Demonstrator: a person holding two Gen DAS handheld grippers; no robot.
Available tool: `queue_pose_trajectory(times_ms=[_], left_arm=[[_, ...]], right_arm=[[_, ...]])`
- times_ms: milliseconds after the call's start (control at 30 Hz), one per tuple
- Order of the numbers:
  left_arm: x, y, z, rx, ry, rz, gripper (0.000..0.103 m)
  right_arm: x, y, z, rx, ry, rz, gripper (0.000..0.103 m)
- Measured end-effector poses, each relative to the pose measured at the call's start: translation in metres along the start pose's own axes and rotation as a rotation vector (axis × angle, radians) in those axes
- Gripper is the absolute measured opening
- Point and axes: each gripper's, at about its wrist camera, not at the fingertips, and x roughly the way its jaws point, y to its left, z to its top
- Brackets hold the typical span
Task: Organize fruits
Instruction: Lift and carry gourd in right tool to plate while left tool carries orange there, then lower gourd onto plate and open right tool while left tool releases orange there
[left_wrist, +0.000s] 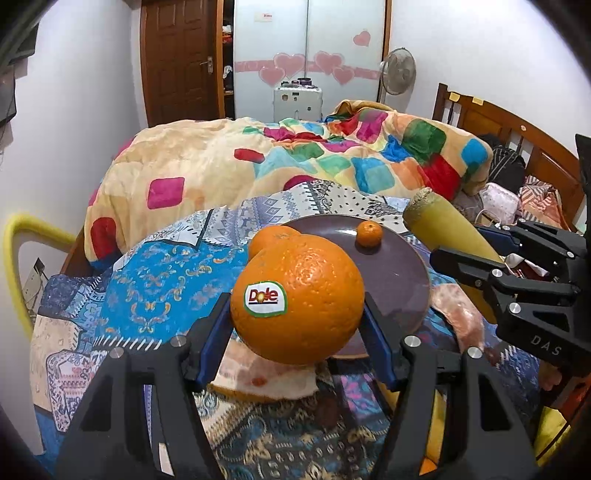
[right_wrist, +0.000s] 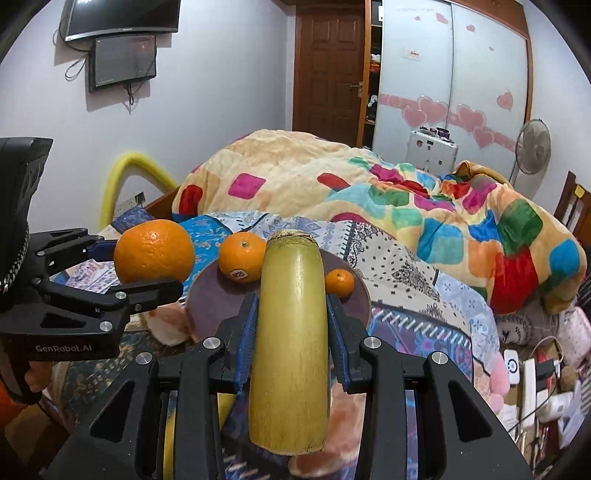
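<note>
My left gripper (left_wrist: 297, 314) is shut on a big orange with a Dole sticker (left_wrist: 299, 295) and holds it above the near edge of a dark purple plate (left_wrist: 402, 273). The same orange shows in the right wrist view (right_wrist: 153, 251), left of the plate (right_wrist: 210, 295). My right gripper (right_wrist: 291, 314) is shut on a yellow-green sugarcane piece (right_wrist: 291, 332), held over the plate's near side; the cane also shows in the left wrist view (left_wrist: 447, 229). On the plate lie a medium orange (right_wrist: 242, 256) and a small mandarin (right_wrist: 340, 282), also in the left wrist view (left_wrist: 369, 233).
The plate rests on a patterned blue bedsheet (left_wrist: 155, 280). A colourful patchwork blanket (left_wrist: 332, 162) is heaped behind it. A pink plush cloth (left_wrist: 258, 373) lies under the grippers. A wooden headboard (left_wrist: 517, 136) and clutter are at the right, a yellow foam rail (left_wrist: 22, 258) at the left.
</note>
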Motion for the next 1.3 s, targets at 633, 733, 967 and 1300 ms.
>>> queue_pose_trajectory(times_ms=[633,733,967,1300], left_arm=[[0.058,0.012,0.009,-0.01,0.117,-0.023,0.066],[0.059,0.011,0.009,0.0,0.122,-0.02,0.066],[0.068,0.011,0.006,0.001,0.158,-0.046,0.066],[0.062,0.006,0.006,0.011,0.136,-0.042,0.069]], right_arm=[[0.082,-0.011,0.019,0.051,0.139,0.053,0.033],[0.092,-0.01,0.023,0.046,0.166,0.043,0.033],[0.11,-0.009,0.022,0.048,0.224,0.043,0.033],[0.112,-0.008,0.019,0.057,0.243,0.046,0.034]])
